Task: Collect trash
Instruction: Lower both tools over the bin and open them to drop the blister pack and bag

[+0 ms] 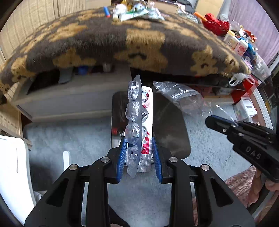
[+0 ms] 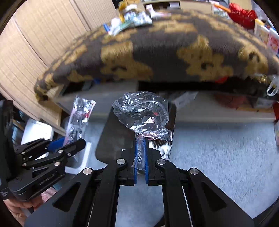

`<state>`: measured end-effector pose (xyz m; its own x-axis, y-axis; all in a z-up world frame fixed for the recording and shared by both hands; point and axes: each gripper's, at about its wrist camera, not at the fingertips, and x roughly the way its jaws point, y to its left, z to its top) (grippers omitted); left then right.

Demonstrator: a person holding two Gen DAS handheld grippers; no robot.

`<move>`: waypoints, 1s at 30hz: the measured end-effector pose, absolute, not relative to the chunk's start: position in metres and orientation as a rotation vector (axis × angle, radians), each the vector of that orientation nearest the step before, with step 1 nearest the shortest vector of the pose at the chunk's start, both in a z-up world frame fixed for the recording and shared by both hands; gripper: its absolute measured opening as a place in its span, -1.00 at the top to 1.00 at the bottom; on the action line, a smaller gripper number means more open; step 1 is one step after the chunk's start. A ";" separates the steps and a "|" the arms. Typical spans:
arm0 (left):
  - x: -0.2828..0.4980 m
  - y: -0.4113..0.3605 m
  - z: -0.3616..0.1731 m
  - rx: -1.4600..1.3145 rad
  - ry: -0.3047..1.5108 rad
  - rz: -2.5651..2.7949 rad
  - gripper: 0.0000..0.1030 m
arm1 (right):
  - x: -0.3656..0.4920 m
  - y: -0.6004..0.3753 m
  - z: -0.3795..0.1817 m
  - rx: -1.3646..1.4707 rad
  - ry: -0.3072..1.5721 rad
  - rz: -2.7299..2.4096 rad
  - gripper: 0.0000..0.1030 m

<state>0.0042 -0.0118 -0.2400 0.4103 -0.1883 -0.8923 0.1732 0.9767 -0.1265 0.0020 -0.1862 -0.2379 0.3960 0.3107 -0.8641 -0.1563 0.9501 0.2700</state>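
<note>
Left wrist view: the left gripper (image 1: 139,157) has its blue pads closed onto empty blister packs (image 1: 139,122), which stand upright between them, one clear with crushed bubbles, one foil-backed with red print. Below lies a dark bin lid (image 1: 170,132) on pale grey carpet (image 1: 69,139). At right the right gripper (image 1: 219,122) pinches a crumpled clear plastic wrapper (image 1: 183,99), held above the lid. Behind is a brown blanket with tan bears (image 1: 139,43), and more litter (image 1: 136,12) rests on its far side. Right wrist view: the right gripper (image 2: 141,150) is almost fully closed, the clear plastic wrapper (image 2: 141,111) caught between its blue pads and bunched above them over the bin lid (image 2: 115,138). At left the left gripper (image 2: 69,145) holds the blister packs (image 2: 78,118) upright, well apart from the wrapper.
</note>
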 end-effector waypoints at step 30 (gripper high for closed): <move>0.044 -0.020 -0.315 -0.030 1.297 -0.241 0.13 | 0.057 -0.184 -0.301 0.217 1.275 0.257 -0.12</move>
